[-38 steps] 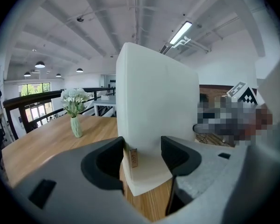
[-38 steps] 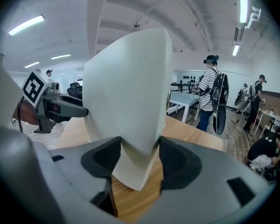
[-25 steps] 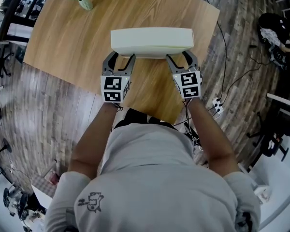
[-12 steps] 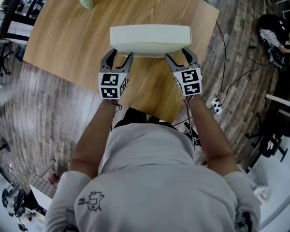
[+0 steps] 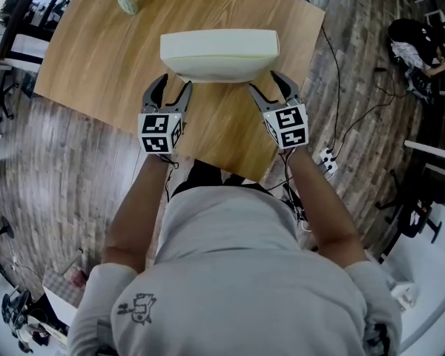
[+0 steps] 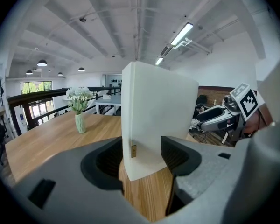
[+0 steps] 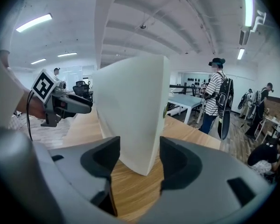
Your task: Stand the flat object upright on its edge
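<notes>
Over table, left claw and right claw each clamp upright white slab.

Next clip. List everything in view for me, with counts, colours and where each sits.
flat slab: one, white, at the table's near part, between both grippers' jaws
table: one, light wood, before the person
vase of flowers: one, white blooms, table's far left corner
power strip: one, white, floor at right
bystanders: at least three, one striped shirt, beyond the table
left hand-held gripper: one, grey, shut on slab's left end
right hand-held gripper: one, grey, shut on slab's right end
</notes>
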`<state>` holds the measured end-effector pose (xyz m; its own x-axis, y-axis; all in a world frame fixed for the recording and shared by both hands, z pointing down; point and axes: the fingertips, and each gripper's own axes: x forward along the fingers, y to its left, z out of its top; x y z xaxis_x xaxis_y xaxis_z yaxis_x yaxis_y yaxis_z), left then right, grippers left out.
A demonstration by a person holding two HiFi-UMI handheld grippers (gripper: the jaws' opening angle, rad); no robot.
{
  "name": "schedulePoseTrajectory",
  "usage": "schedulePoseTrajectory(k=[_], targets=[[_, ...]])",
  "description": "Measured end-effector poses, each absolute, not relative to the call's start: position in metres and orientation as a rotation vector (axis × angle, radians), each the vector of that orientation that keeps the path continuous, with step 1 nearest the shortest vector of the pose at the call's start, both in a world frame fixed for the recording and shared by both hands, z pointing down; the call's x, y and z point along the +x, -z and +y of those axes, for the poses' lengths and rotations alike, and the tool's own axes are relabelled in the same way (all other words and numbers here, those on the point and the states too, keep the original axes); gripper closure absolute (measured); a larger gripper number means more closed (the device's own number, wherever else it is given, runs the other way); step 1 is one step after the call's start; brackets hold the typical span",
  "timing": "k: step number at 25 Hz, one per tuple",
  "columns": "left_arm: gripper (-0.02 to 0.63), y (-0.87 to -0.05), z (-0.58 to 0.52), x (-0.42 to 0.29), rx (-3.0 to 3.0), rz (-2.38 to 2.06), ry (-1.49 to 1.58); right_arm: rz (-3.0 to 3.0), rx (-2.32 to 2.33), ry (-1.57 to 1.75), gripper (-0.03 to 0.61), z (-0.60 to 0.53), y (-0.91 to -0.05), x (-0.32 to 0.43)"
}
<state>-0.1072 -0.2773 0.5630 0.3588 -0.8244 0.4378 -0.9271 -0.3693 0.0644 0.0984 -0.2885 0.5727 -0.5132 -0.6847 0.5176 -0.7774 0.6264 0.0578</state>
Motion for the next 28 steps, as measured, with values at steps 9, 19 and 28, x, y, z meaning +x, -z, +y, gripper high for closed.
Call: schedulePoseTrajectory(k=[9,19,28], targets=[[0.389,-0.513,-0.229,-0.086,2.39,-1.582,-0.382,-2.453,1.172,-0.233,0.374,-0.241,-0.525,0.115],[0.512,-0.458,-0.163,-0.043,2.522,-1.502,-0.276,-2.567,1.009,-0.134,0.541,-0.164,-0.477,0.12],[0.606,-0.431,-0.115,-0.016,2.585,-1.485,-0.2,-2.653,0.987,-0.053,0.573,-0.115,-0.438,0.139]])
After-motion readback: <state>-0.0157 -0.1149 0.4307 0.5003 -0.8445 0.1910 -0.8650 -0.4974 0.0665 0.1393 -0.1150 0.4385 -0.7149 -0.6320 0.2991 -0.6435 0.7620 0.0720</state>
